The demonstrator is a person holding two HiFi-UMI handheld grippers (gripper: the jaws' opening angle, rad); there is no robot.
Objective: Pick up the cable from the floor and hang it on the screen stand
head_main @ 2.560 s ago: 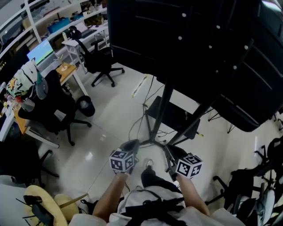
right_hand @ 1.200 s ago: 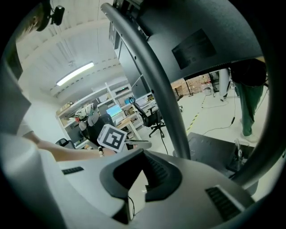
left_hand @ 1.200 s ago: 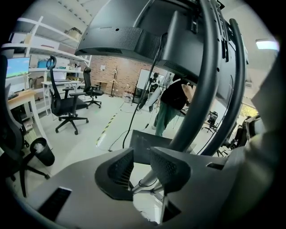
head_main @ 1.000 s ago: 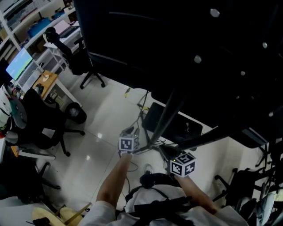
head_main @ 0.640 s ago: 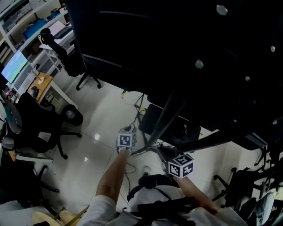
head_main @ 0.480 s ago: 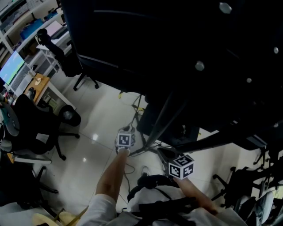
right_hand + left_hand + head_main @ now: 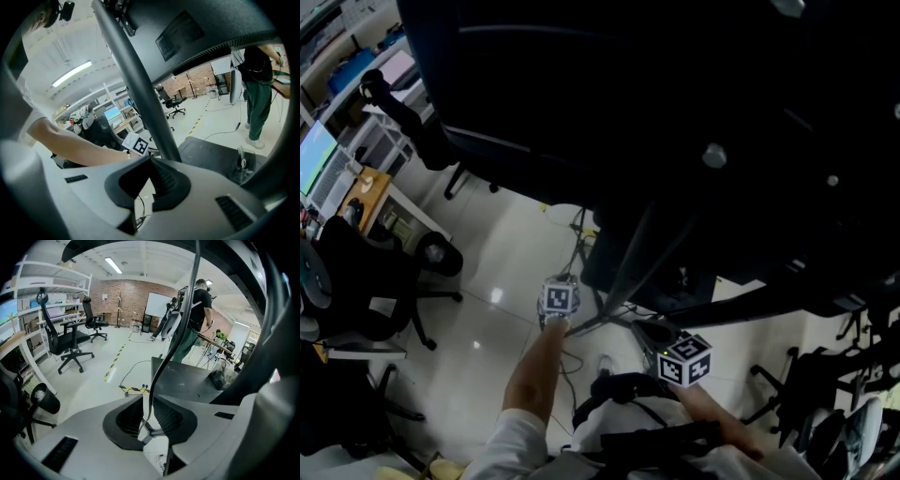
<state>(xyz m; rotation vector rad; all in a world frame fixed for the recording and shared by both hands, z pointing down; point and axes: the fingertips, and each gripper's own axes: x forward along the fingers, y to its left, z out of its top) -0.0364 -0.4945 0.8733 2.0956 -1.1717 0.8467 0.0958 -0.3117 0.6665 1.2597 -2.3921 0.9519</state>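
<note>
The big black screen [image 7: 675, 112] fills the top of the head view, and its stand pole [image 7: 636, 246] slants down to the floor. A thin black cable [image 7: 161, 362] hangs down from above and runs between the ribbed pads [image 7: 127, 417] of my left gripper [image 7: 146, 418]. Those jaws are closing, with a gap still showing on both sides of the cable. In the head view my left gripper [image 7: 562, 281] reaches out to the foot of the stand, where more cable [image 7: 578, 246] lies on the floor. My right gripper [image 7: 641, 327] is shut and empty, just right of the pole [image 7: 140, 93].
Black office chairs [image 7: 366, 272] and a round bin [image 7: 431, 253] stand at the left, beside a desk with a monitor [image 7: 314, 155]. Dark tripod legs [image 7: 787, 375] are at the right. A person in green trousers [image 7: 190, 329] stands behind the stand's base plate [image 7: 187, 380].
My left arm has stretched forward to the stand's foot and its jaws now straddle the cable. The head has moved in under the screen. The right gripper has hardly moved.
</note>
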